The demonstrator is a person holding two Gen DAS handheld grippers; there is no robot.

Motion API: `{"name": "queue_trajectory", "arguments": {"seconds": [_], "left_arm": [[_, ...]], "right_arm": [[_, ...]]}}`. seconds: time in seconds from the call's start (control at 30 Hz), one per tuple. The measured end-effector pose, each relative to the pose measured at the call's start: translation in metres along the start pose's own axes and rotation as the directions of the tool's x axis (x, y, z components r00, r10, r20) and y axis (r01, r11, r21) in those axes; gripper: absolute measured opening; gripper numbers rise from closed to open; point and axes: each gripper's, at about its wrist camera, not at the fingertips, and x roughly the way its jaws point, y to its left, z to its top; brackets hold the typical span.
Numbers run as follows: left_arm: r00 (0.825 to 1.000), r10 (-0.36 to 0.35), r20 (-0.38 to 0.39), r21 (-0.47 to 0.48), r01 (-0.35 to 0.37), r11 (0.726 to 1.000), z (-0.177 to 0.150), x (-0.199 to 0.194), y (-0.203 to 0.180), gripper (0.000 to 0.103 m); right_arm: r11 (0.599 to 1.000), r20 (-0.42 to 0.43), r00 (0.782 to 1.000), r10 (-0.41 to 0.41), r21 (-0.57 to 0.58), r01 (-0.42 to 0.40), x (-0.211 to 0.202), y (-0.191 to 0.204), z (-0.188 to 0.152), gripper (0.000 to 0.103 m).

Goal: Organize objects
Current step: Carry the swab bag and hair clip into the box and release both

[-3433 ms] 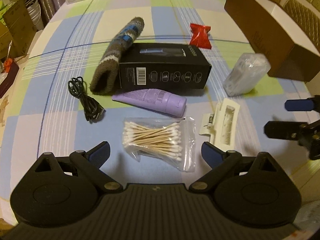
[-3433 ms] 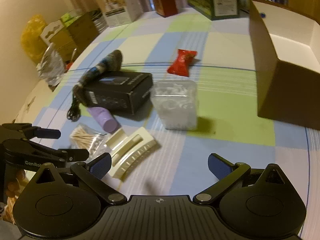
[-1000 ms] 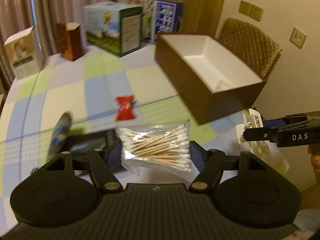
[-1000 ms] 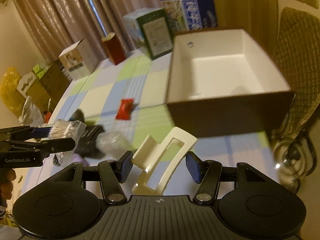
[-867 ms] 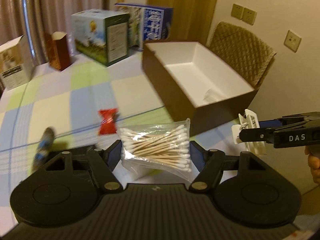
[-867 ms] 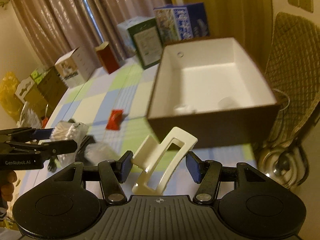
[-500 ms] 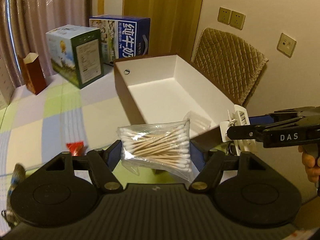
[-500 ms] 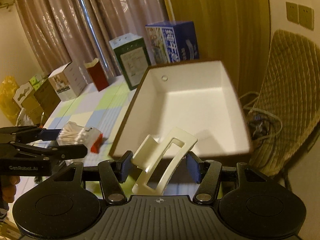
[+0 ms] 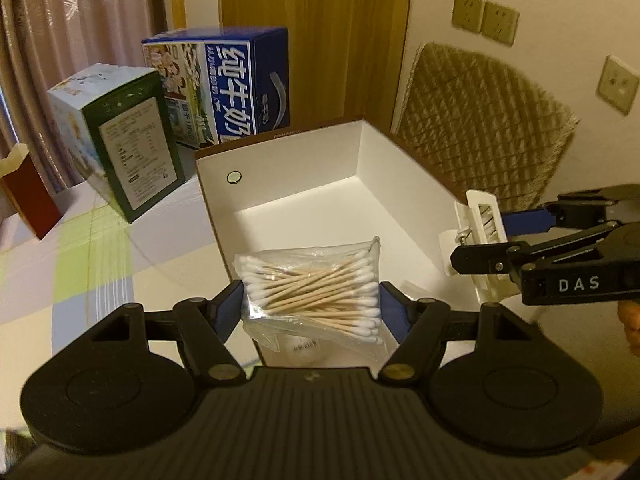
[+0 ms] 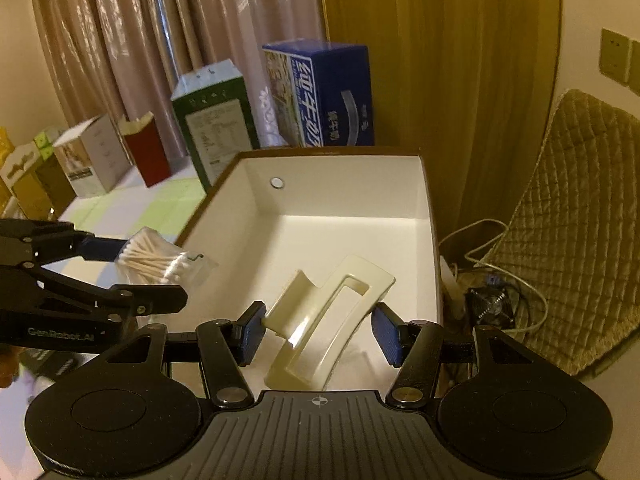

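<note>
Both your loads have travelled from the table to above the open box (image 10: 424, 200): left gripper (image 9: 310, 306) clamps the cotton swab bag (image 9: 312, 292), right gripper (image 10: 320, 332) pinches the hair claw (image 10: 324, 320); neither is released yet

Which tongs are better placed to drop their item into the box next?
Right, probably: the right tongs hold the hair clip over the box floor; the cotton swabs sit nearer its left wall.

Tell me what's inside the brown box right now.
The box shows a bare white floor and a round hole in one wall. The cotton swabs and hair clip, both held above, hide its near part.
</note>
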Motion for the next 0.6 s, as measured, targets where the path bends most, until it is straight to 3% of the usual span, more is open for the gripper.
{"name": "queue_trajectory", "arguments": {"seconds": [0.33,0.6], "left_arm": [[0.996,0.021,-0.086,0.086,-0.013,0.996,0.027,0.078,0.001,0.068],[0.99,0.034,-0.138,0.148,-0.013,0.989,0.033,0.116,0.003,0.068]], "right_arm": [[0.997,-0.083,0.997,0.003,-0.077,-0.01,0.059,-0.015,0.015,0.055],[0.992,-0.106,0.994,0.004,-0.125,-0.017,0.082,-0.019,0.021,0.055]]}}
